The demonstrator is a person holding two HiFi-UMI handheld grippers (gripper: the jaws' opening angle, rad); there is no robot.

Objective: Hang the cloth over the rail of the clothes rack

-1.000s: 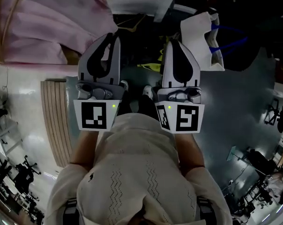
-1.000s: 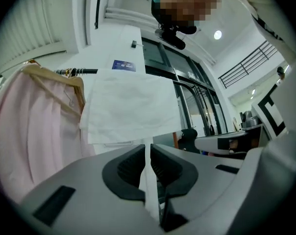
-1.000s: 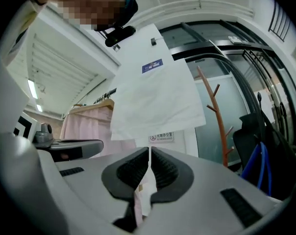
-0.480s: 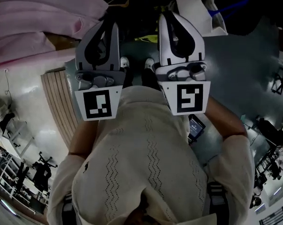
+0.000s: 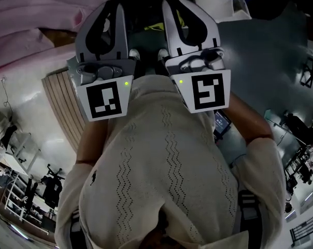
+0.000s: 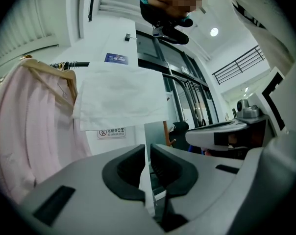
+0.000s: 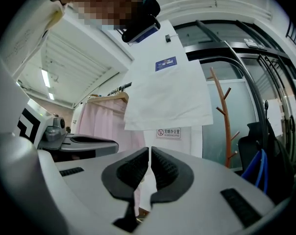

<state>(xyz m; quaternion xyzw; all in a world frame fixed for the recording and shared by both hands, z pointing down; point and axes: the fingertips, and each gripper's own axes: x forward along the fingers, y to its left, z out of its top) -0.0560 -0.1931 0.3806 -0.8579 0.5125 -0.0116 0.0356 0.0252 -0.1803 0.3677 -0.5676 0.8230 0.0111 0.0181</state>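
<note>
Left gripper view showed the white cloth (image 6: pixel 119 99) hanging flat, apparently draped over the rail (image 6: pixel 69 64) of the rack. It hung just beside a pink garment (image 6: pixel 30 131) on a wooden hanger (image 6: pixel 45 68) and well apart from both tools. The left claw (image 6: pixel 147 151) was closed down to a thin slit with nothing caught in it; only the wall behind showed through. The right claw (image 7: pixel 150 153) stood the same way, its pads all but meeting and empty. In the head view both tools were side by side close to the person's chest, pointing toward the rack.

The hanging looked done, so the step in hand seemed to be a check. Doing that well meant keeping both claws clear of the cloth's lower edge so that nothing tugged it. It also meant judging whether the front and back falls hung evenly enough not to slide off the rail.
</note>
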